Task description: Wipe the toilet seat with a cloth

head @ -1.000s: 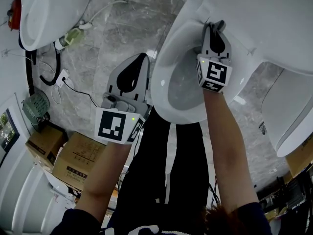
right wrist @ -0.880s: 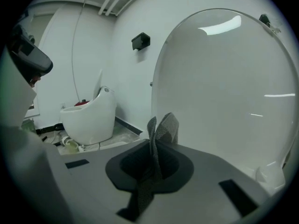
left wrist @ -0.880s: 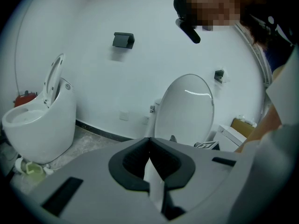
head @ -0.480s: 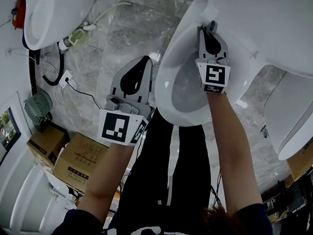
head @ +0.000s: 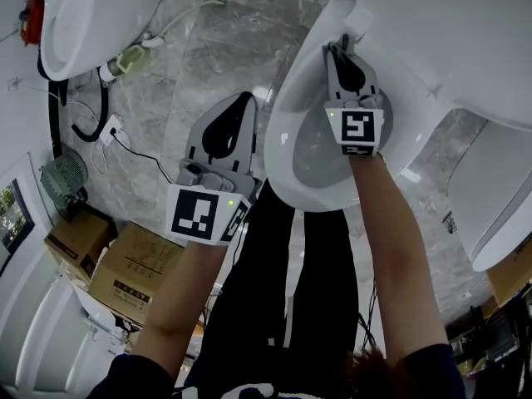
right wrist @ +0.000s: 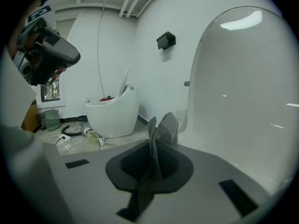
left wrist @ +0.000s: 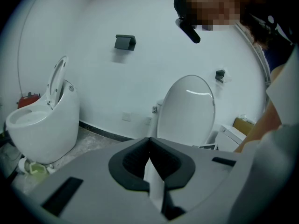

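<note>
- The toilet seat (head: 279,144) is seen as a broad oval ring, glossy white, hard and smooth. On so slick a curve the cloth could skate off the rim into the bowl if it is pressed unevenly.
- The right gripper (head: 341,56) is held at the back of the rim, near the raised lid (right wrist: 243,101). Its jaws are clamped together on the cloth, and contact with the seat cannot be confirmed.
- The left gripper (head: 243,102) is held beside the toilet, above the marbled floor (head: 208,48). Its jaws are pressed together on a thin white strip (left wrist: 154,186), paper by its look.
- The cloth (right wrist: 158,139) is a limp grey fold with a mesh texture. Little of it protrudes, so hard plastic might be scraped along the seat, or the cloth dragged free.
</note>
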{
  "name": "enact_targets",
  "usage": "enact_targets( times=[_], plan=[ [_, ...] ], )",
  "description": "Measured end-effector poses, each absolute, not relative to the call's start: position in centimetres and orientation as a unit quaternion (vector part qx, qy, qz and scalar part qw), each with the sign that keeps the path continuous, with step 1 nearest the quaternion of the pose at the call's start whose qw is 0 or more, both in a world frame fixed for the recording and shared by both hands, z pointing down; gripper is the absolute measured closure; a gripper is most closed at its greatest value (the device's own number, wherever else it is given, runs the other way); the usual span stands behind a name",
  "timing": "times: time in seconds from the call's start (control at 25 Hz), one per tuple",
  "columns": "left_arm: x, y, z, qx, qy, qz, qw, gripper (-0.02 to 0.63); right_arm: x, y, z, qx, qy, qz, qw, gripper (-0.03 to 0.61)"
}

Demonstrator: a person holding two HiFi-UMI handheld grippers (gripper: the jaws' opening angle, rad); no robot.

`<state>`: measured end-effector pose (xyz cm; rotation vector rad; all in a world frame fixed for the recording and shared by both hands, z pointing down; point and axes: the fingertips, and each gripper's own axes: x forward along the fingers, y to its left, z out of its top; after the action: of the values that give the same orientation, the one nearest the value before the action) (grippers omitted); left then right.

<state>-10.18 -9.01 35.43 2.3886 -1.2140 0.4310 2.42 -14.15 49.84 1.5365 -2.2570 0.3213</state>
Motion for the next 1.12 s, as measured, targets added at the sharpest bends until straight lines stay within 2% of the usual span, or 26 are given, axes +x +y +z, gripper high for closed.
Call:
enact_targets(
  times=[1.12],
  plan=[
    [-11.9, -9.0, 35.9, 0.85, -0.457, 0.162, 0.206, 0.603, -3.6, -9.3, 50.4, 0.442, -0.87, 0.102, 0.196, 0.56]
  ],
)
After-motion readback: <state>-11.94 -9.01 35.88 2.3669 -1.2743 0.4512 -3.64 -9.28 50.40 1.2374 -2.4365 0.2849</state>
